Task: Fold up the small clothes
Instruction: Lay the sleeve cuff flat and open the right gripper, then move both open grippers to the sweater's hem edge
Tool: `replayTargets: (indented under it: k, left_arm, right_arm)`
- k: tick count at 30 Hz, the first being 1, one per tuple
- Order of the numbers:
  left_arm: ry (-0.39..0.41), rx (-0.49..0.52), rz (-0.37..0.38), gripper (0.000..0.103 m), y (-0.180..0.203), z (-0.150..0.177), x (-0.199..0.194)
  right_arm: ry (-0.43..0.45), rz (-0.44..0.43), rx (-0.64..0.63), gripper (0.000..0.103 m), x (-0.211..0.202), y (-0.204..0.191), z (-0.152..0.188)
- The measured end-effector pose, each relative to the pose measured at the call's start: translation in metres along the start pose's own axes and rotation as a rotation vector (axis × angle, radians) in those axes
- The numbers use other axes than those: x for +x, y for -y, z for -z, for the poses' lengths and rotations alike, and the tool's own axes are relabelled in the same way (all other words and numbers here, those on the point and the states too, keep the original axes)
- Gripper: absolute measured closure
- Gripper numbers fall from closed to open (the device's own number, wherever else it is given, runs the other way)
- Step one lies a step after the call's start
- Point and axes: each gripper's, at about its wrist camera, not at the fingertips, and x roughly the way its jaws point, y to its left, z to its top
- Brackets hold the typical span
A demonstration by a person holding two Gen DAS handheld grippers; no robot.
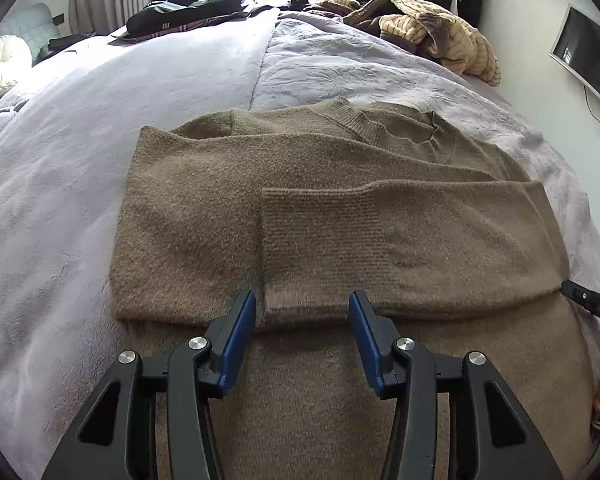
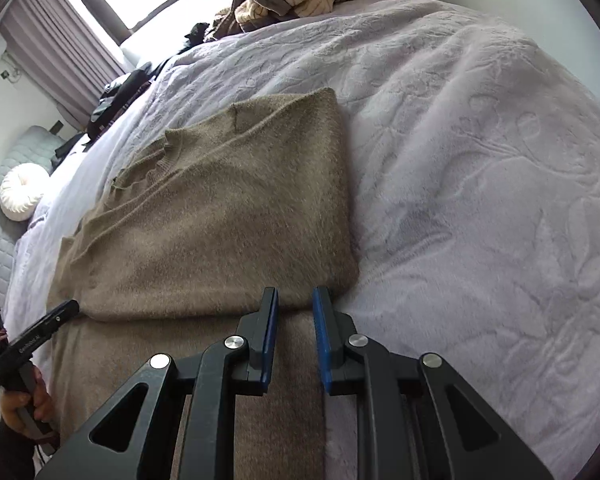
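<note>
A brown knit sweater (image 1: 308, 208) lies flat on the bed, collar at the far side, both sleeves folded in across the chest. Its lower body runs toward the cameras under both grippers. My left gripper (image 1: 302, 308) is open and empty, hovering over the cuff of the upper folded sleeve (image 1: 400, 240). The sweater also shows in the right wrist view (image 2: 228, 216). My right gripper (image 2: 296, 304) is open with a narrower gap, empty, just above the sweater's right edge near the folded sleeve's lower corner.
A lilac blanket (image 1: 80, 152) covers the bed (image 2: 480, 184). A pile of striped cream and brown clothes (image 1: 432, 28) lies at the far right, dark clothes (image 1: 184, 8) at the far left. A round white cushion (image 2: 22, 192) sits beside the bed. A monitor (image 1: 588, 56) hangs on the right wall.
</note>
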Motion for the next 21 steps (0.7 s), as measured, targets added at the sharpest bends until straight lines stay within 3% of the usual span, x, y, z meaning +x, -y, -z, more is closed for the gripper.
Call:
replayTargets:
  k: [11,21]
  left_arm:
    - [-0.036,-0.010,-0.020,0.053,0.001,0.011,-0.008]
    - [-0.029,-0.018,-0.028,0.053,-0.002,0.016,-0.023]
  right_arm:
    - [0.004,-0.009,0.023,0.076,-0.019,-0.003,0.009]
    - [0.005,-0.025,0.040,0.061,-0.034,-0.010,0.019]
